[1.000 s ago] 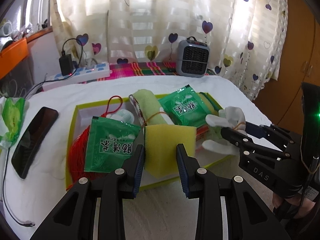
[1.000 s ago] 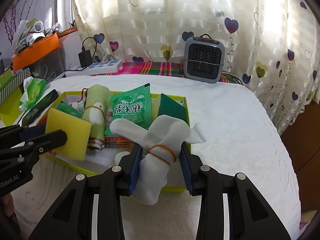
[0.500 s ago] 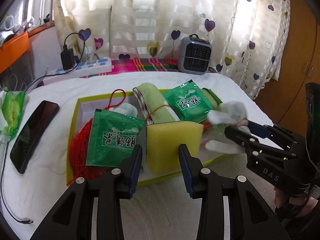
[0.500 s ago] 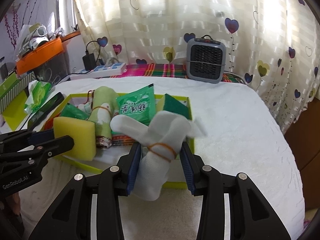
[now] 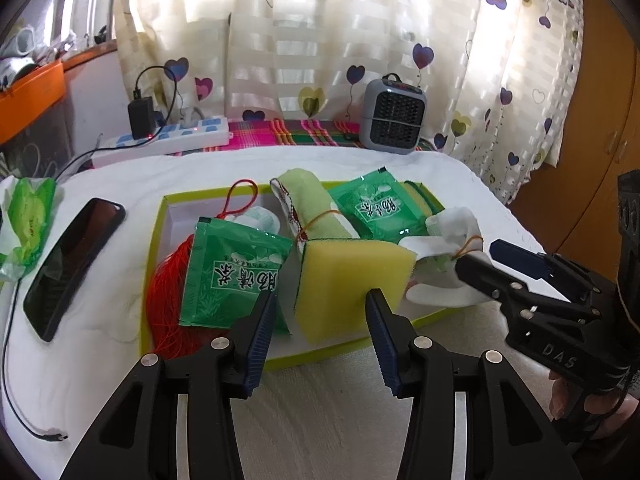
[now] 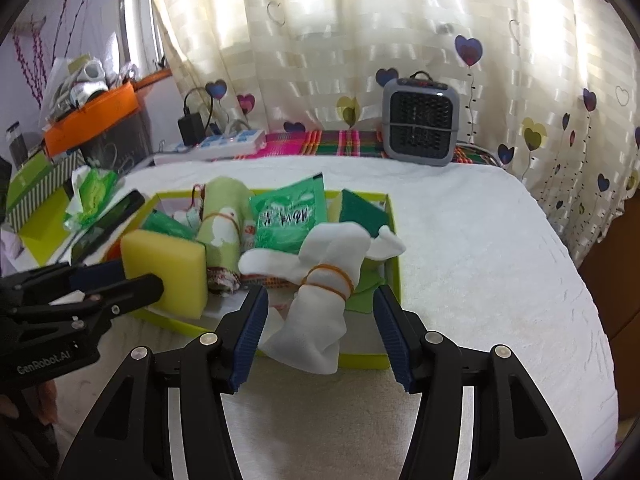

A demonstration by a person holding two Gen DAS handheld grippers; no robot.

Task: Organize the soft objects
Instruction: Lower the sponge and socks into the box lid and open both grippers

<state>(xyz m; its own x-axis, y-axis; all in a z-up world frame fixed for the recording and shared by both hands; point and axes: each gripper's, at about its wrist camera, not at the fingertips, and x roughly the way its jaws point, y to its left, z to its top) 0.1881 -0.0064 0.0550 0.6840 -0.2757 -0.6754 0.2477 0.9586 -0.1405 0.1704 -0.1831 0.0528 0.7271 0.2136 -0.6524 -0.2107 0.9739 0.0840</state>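
Two hand-held grippers over a lime-edged box [image 5: 158, 248] of soft items on a white-covered surface [image 6: 480, 240]. Left hand-held gripper [image 5: 320, 320]: jaws just been opening, now apart w/ a yellow sponge [image 5: 352, 280] between them; left pad clear of it, right pad at the sponge's edge, contact can't be told. Sponge stands at the box's near edge, beside a green sachet [image 5: 232, 276] lying over a red mesh bag [image 5: 164, 308]. Right hand-held gripper [image 6: 318, 324]: jaws also just been opening, now apart, both pads clear of a white cloth bundle [image 6: 320, 292] tied w/ an orange rubber band [image 6: 328, 280]; bundle sits across the box's near rim, lower end hanging outside. Further back in the box: a rolled pale-green towel [image 5: 312, 208], a 2nd green sachet [image 5: 378, 210], a green-backed sponge [image 6: 360, 212]. L of the box, a dark phone [image 5: 72, 260] lies flat. At rear, a grey heater [image 6: 420, 124] and a power strip [image 5: 168, 140] before the heart-print curtain [image 5: 320, 40].
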